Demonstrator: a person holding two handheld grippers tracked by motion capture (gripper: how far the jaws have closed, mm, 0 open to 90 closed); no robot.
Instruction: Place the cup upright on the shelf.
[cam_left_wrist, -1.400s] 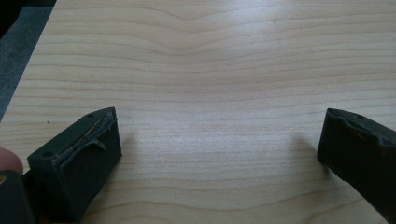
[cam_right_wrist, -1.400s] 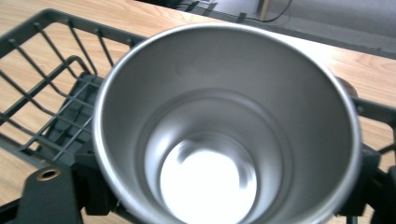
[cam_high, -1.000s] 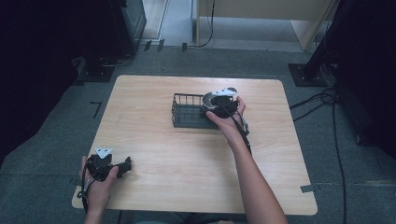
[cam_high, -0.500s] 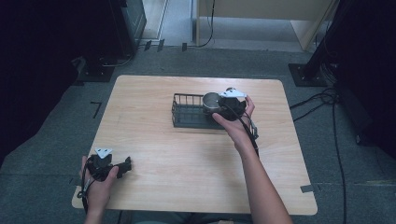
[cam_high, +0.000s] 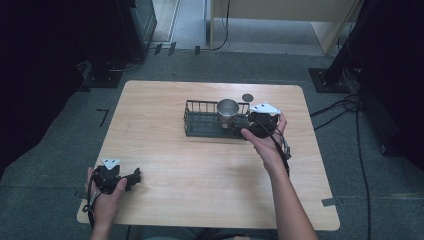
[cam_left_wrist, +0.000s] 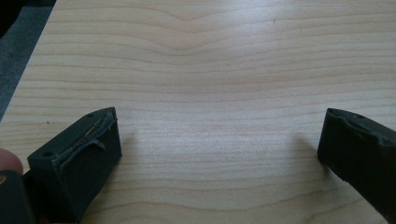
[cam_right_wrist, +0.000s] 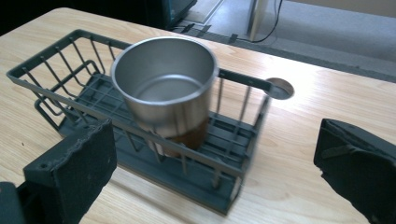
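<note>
1. The right gripper (cam_high: 250, 126) sits at the right end of the wire rack (cam_high: 200, 131), held from below by the person's right hand (cam_high: 265, 145), forearm stretched across the table (cam_high: 165, 175).
2. Its jaws stand wide apart with nothing between them, aimed at the rack.
3. The steel cup (cam_right_wrist: 164, 88) stands upright inside the rack, toward its right end.
4. The left gripper (cam_high: 134, 177) rests well apart from the rack, at the table's near left corner, jaws spread and empty.
5. A second ago the right gripper covered the cup; now it has drawn back and the cup stands free.
</note>
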